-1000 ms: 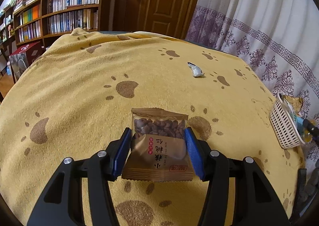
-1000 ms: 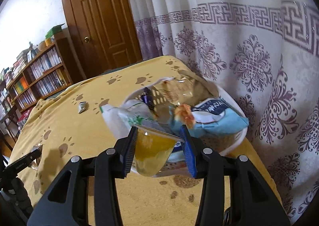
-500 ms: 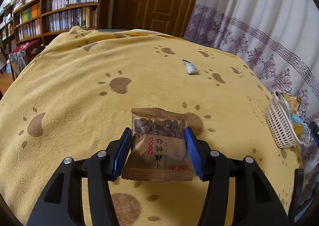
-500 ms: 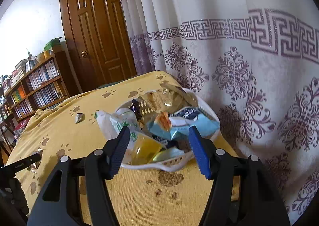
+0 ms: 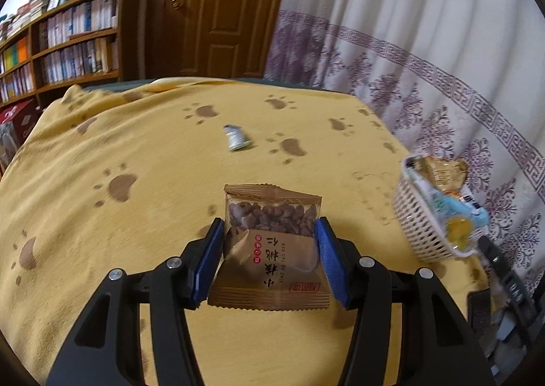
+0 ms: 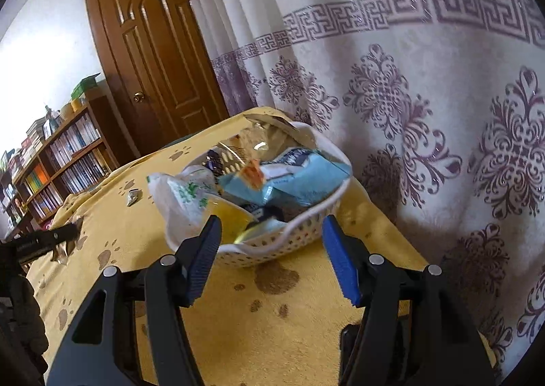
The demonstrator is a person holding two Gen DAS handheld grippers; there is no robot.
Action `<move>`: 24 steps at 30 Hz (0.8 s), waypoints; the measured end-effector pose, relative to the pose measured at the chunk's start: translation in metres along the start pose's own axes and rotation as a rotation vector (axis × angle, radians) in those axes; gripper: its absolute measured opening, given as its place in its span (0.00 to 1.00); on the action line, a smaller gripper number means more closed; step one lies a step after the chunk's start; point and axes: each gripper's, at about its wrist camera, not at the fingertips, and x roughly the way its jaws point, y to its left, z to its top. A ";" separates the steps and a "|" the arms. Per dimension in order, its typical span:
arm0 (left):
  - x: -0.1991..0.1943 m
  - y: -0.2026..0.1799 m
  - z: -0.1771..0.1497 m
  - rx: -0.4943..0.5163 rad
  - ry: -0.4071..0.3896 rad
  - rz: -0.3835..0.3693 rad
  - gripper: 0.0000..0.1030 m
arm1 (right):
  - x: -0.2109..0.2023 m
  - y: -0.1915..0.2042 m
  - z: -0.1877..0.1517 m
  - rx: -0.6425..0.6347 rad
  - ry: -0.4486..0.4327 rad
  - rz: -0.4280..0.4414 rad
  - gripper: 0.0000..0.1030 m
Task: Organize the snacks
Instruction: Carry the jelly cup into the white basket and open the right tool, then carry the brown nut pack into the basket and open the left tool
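The left tool point(image 5: 269, 258) is clenched on a brown nut packet point(image 5: 270, 250), its blue pads pressing both side edges, and the packet hangs clear above the yellow paw-print cloth point(image 5: 102, 232) that covers the tabletop. The white basket point(image 5: 429, 226) sits off to the right near the curtain point(image 5: 442, 45), well apart from the packet.

The right tool point(image 6: 270, 251) is released, nothing between its pads, and it points at the same basket point(image 6: 289, 243) from just in front. That basket already holds a heap of snacks: a light blue bag point(image 6: 306, 178), a white and green pouch point(image 6: 184, 195), and a yellow jelly cup point(image 6: 228, 215) lying at the near rim.

The step in hand looks like the carry: the nut packet is picked up and not yet delivered. The next move calls for bringing it across to the basket and letting go over the pile (the basket is nearly full, so a drop toward the middle seems safer than one at the rim).

One small silver wrapper point(image 5: 236, 141) lies alone on the cloth farther back, probably the last snack left to collect.
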 end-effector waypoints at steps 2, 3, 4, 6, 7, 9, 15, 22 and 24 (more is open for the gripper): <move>0.001 -0.013 0.005 0.021 -0.009 -0.001 0.53 | 0.002 -0.006 -0.001 0.016 0.007 -0.003 0.62; 0.001 -0.018 0.007 0.031 -0.013 -0.001 0.53 | 0.003 -0.008 -0.002 0.022 0.010 -0.005 0.63; 0.002 -0.025 0.010 0.042 -0.017 0.001 0.53 | 0.003 -0.010 -0.003 0.027 0.010 -0.002 0.64; 0.004 -0.035 0.013 0.062 -0.024 0.011 0.53 | 0.003 -0.013 -0.004 0.037 0.008 0.001 0.67; 0.006 -0.040 0.015 0.075 -0.027 0.021 0.53 | 0.002 -0.013 -0.003 0.037 0.008 0.003 0.67; 0.008 -0.047 0.016 0.096 -0.031 0.034 0.53 | 0.002 -0.012 -0.004 0.029 0.003 0.002 0.67; 0.010 -0.068 0.021 0.161 -0.058 0.059 0.53 | 0.001 -0.005 -0.007 -0.009 0.000 0.010 0.67; 0.011 -0.086 0.028 0.202 -0.080 0.055 0.54 | 0.001 -0.004 -0.008 -0.008 0.002 0.017 0.67; 0.012 -0.091 0.031 0.213 -0.084 0.051 0.54 | 0.001 -0.004 -0.008 -0.005 0.003 0.020 0.67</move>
